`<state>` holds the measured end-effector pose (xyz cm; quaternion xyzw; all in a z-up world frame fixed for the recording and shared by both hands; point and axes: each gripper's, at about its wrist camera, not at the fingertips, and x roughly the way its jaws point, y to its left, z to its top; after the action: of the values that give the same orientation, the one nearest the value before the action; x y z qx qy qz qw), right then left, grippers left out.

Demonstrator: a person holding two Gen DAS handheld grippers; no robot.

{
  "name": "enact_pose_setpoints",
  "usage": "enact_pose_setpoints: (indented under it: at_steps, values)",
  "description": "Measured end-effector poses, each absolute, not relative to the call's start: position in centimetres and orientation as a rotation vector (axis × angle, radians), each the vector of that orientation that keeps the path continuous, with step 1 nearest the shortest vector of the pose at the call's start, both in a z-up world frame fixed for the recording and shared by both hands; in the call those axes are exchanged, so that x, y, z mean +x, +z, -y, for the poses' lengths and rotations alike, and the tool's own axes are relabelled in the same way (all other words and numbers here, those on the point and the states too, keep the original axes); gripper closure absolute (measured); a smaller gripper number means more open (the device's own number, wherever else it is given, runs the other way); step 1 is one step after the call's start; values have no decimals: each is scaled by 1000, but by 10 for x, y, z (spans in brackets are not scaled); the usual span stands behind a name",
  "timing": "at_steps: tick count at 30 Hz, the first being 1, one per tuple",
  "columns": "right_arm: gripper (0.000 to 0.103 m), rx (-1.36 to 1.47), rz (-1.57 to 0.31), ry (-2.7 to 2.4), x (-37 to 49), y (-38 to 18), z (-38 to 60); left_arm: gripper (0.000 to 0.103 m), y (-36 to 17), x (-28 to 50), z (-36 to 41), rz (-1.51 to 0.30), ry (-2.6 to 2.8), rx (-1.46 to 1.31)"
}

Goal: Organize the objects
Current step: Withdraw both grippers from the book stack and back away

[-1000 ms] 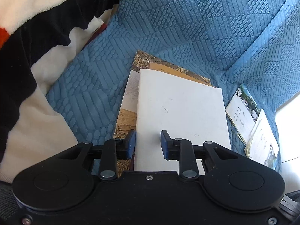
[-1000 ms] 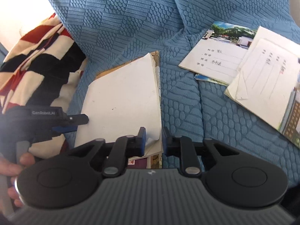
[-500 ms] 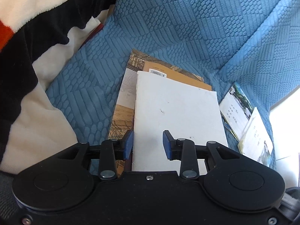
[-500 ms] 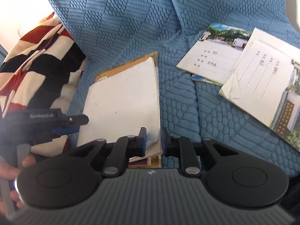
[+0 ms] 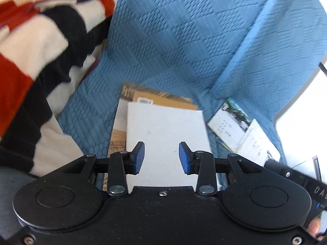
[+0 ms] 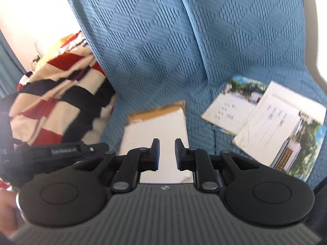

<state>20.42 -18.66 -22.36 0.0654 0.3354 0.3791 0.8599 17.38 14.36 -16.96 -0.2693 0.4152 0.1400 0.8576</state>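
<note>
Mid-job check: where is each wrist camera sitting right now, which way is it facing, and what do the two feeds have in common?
Left wrist: behind the left gripper, jaws open, looking forward and down at the white booklet on the blue sofa; the right gripper's body and a fingertip show at lower right.
Right wrist: behind the right gripper, jaws open, facing the same booklet from further right; the left gripper and the person's hand show at left.
Shared: booklet stack, striped blanket, photo leaflets.

The right gripper [image 6: 166, 153] is held with jaws parted and empty above a white booklet [image 6: 161, 126] stacked on the blue sofa cover [image 6: 155, 61], with picture booklets [image 6: 265, 120] near its right edge.
</note>
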Motion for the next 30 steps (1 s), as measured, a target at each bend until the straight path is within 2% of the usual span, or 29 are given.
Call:
enact_pose_setpoints:
  at_steps: [7,19,26,30]
  values:
    - [84,132,-625,804,177,-183,209,67,-117,157,-121,-822,252,-522]
    - [84,131,-574,778,131,-159,249,65,-50,121,-85,-714,167,-519]
    - [83,153,-552,757,108,-158,271,63,-29,101,-55,-690,114,-484]
    - [83,165,-544,737,100,-161,282,57,-23,93,-39,-684,91,-472]
